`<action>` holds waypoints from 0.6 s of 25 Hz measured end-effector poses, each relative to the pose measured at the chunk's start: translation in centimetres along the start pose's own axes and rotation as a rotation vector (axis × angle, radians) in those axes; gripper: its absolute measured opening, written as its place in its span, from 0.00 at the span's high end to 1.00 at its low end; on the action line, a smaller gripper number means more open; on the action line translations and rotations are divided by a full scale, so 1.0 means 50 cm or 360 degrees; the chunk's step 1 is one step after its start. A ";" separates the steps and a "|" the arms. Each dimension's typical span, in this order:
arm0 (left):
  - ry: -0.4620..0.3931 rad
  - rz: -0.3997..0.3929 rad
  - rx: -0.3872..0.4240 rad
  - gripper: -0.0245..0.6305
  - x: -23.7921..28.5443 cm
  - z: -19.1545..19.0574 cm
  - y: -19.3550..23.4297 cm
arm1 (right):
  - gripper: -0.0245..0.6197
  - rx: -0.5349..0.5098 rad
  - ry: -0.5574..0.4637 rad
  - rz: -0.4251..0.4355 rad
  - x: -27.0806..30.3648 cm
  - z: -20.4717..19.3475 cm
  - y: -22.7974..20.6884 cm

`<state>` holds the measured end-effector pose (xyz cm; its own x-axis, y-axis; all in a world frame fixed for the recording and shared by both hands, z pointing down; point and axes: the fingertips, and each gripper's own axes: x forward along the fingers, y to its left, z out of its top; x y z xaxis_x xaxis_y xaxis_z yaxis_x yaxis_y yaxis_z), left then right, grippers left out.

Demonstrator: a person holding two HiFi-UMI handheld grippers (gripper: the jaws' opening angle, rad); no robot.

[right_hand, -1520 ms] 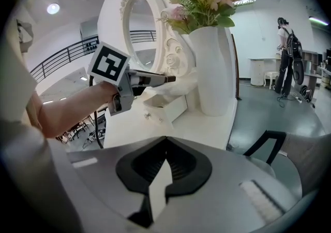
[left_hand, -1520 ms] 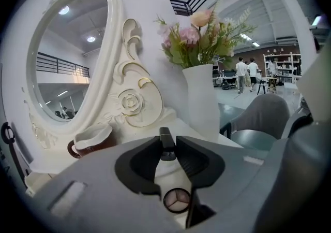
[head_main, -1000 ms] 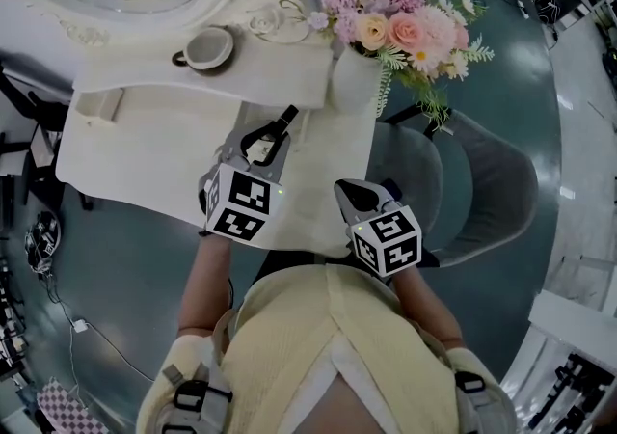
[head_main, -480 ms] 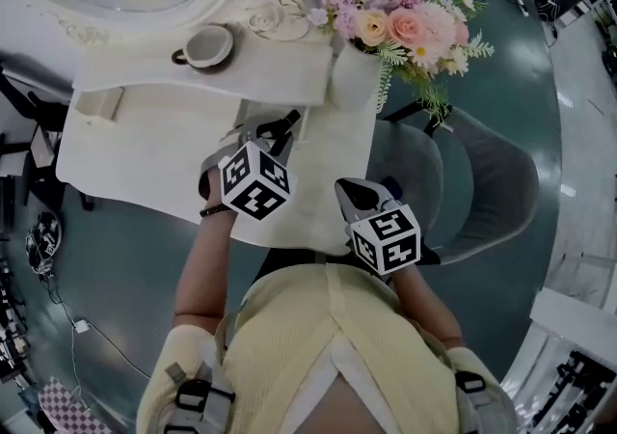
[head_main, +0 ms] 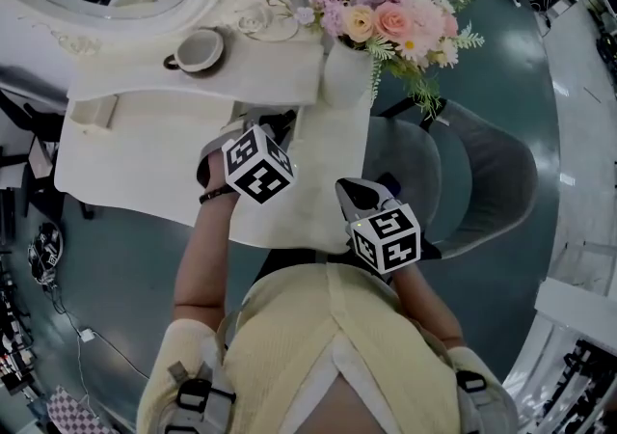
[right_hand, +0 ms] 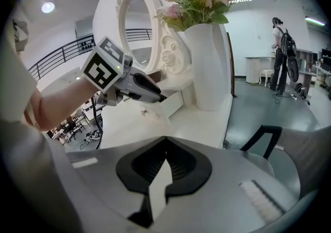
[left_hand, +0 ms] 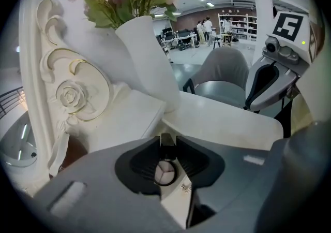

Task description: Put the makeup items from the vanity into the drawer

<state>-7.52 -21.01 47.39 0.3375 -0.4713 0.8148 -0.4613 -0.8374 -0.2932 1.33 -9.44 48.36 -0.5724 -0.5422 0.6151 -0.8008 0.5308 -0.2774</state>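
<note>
The white surface spreads wide to the left of my left gripper, so that side is my open room. The chair sits beyond my right gripper, which waits pressed together and empty at the near corner. The vase stands close ahead-right of my left tips and the raised tier just ahead. I can't make out the drawer, so I'd travel low and leftward, squeeze steady on the slim dark makeup tube pinched between my left jaws
</note>
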 end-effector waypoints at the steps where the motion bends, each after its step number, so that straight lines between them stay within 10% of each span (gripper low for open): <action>1: 0.0000 -0.0009 0.0007 0.80 0.002 0.003 -0.001 | 0.96 0.0001 0.0001 -0.0002 -0.001 -0.001 0.000; 15: -0.0121 0.0120 0.0016 0.80 0.000 0.017 0.016 | 0.96 0.0008 0.0019 0.0001 0.002 -0.009 0.001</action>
<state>-7.17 -21.91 46.72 0.3637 -0.5524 0.7500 -0.4795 -0.8013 -0.3578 1.33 -9.16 48.74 -0.5706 -0.5340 0.6239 -0.8015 0.5277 -0.2813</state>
